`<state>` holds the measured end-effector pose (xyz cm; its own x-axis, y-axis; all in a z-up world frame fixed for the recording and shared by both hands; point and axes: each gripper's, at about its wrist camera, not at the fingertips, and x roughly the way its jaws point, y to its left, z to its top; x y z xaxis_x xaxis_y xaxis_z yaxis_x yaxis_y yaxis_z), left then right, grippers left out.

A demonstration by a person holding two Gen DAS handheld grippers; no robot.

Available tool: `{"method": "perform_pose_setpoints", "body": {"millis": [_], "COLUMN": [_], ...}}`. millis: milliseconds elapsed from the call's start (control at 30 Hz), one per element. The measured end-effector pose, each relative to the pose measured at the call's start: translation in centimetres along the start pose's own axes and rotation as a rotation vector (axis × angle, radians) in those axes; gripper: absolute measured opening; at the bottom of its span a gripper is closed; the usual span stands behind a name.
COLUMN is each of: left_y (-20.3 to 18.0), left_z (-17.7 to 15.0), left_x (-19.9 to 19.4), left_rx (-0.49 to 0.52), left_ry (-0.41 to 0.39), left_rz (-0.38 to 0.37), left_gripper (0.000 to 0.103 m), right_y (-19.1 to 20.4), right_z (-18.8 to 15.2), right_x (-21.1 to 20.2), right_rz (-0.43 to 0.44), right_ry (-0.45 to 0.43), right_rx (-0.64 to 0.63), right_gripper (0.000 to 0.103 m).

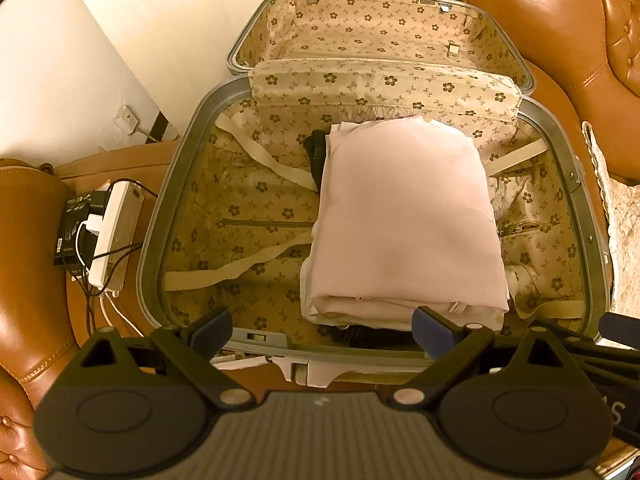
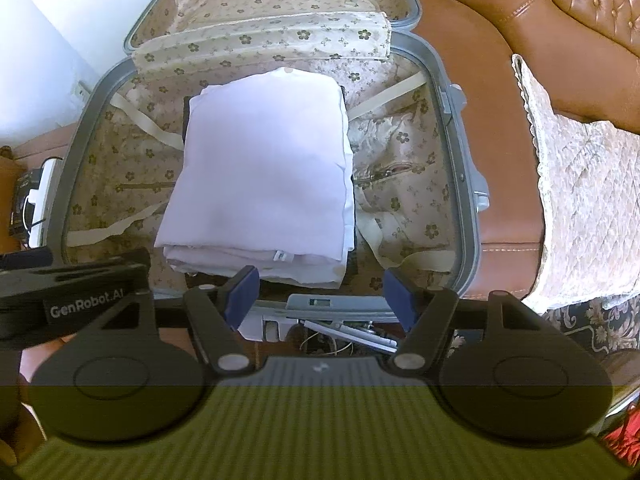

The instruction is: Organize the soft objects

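An open grey suitcase [image 1: 188,128] with flower-print lining lies on a brown leather sofa, its rim [image 2: 460,152] also showing in the right wrist view. A folded pale garment [image 1: 404,224] rests inside, right of centre, on top of something dark. In the right wrist view the same folded garment [image 2: 264,180] lies near the middle. My left gripper [image 1: 322,330] hovers open over the suitcase's near edge, nothing between its fingers. My right gripper [image 2: 322,294] is open too, just in front of the garment's near fold, apart from it.
A white power strip [image 1: 114,236] with plugs and cables sits left of the suitcase. The sofa back [image 1: 560,20] rises at the right. A cream quilted cushion [image 2: 580,192] lies right of the case. The suitcase lid [image 1: 360,28] stands open at the far side.
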<state>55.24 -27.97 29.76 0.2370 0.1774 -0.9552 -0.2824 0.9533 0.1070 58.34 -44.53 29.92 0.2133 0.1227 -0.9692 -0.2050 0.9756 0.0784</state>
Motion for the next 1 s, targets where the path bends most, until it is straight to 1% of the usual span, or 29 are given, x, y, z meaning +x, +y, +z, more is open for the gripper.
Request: {"method": "perform_pose_setpoints", "body": {"millis": [133,367,1000], "left_y": [0.2,0.3,0.3], "left_z": [-0.3,-1.0,-2.2], "left_x": [0.2,0.4,0.0], "left_rx": [-0.013,-0.015,-0.007], "left_ry": [0.002,0.014,-0.009], "left_rz": [-0.015,-0.016,-0.025], "left_gripper": [0.099,0.099,0.099], "right_y": [-0.1,0.0,0.3], "right_z": [-0.3,-1.0,-2.7], "right_x": [-0.1,0.1,-0.5], "right_rz": [0.000,-0.004,-0.019], "right_ry": [-0.008,-0.005,-0.045], "right_rx": [0.002,0.005,0.005], "right_gripper": [0.077,0.077,0.077]}}
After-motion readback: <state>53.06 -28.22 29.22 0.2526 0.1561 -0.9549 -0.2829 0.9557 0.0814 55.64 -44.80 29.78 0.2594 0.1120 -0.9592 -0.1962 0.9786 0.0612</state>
